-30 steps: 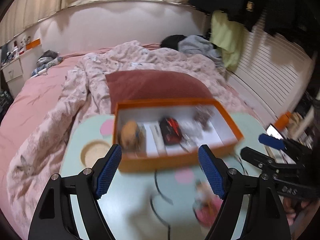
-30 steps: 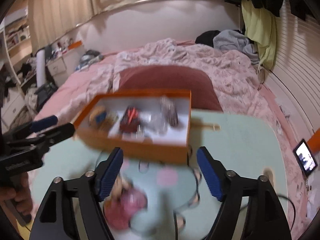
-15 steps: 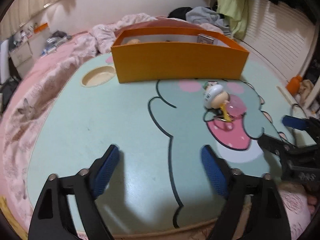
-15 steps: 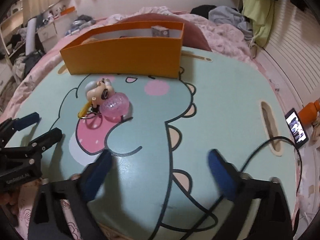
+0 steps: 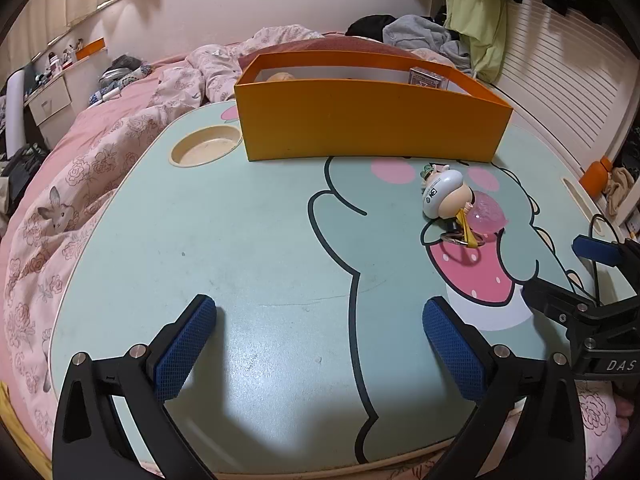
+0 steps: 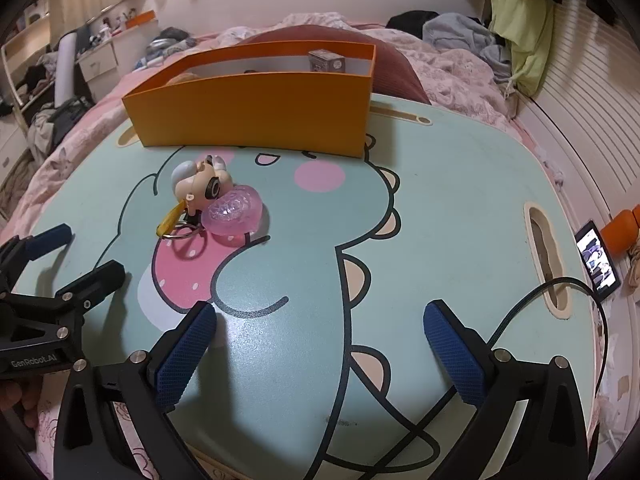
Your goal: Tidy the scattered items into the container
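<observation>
Both claws gape empty: left claw (image 5: 320,336), right claw (image 6: 320,338). Pinch the keychain figure (image 6: 202,184) by its head; the pink charm (image 6: 234,214) seems attached. Then clear the orange box (image 6: 256,108) wall.

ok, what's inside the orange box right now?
Above the orange box wall only two things peek out: a small printed carton at one end and a rounded tan thing at the other. The front wall hides the rest.

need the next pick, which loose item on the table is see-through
The pink ball; the figure keychain touching it is opaque cream and grey.
</observation>
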The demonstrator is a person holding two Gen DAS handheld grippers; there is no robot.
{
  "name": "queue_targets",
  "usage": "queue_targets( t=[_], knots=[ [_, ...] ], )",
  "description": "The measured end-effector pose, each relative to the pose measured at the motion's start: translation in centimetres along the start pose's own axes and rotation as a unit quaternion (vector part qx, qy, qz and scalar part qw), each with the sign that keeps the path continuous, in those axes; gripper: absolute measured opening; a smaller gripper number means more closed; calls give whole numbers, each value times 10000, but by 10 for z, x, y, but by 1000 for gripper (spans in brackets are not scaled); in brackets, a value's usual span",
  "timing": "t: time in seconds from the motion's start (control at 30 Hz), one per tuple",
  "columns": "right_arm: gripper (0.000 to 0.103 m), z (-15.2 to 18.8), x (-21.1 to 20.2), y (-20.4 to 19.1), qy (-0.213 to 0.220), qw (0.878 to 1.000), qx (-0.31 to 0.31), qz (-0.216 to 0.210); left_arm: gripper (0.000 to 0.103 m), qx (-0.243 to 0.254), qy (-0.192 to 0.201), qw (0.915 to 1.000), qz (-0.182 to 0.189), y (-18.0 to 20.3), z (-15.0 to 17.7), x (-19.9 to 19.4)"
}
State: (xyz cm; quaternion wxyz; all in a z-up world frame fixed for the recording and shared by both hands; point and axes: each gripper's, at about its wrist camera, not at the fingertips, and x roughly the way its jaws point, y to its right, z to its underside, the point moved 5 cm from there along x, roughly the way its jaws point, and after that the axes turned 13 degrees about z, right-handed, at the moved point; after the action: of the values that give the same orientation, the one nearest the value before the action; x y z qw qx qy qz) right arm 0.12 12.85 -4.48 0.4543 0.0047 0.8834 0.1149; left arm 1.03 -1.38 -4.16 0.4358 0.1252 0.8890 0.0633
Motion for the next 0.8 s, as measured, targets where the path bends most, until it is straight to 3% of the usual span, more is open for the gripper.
queue_targets(
  t=[0.4,0.53,0.6,0.67,0.8],
  knots=[
    [102,-3,-5,-3,163,9998,8,-106,103,-3,8,10000,3,0,0,0],
    [92,-19,-19,-8,625,9977,-169,-193,103,-7,15,10000,8,0,0,0],
    [78,-32,-16,-11,679,9972,-241,-188,103,-7,15,10000,7,0,0,0],
    [55,-43,-5,-17,502,9977,-291,-357,103,-9,16,10000,7,0,0,0],
    [54,-53,4,-27,356,9959,-247,-788,103,-10,18,10000,9,0,0,0]
  ],
)
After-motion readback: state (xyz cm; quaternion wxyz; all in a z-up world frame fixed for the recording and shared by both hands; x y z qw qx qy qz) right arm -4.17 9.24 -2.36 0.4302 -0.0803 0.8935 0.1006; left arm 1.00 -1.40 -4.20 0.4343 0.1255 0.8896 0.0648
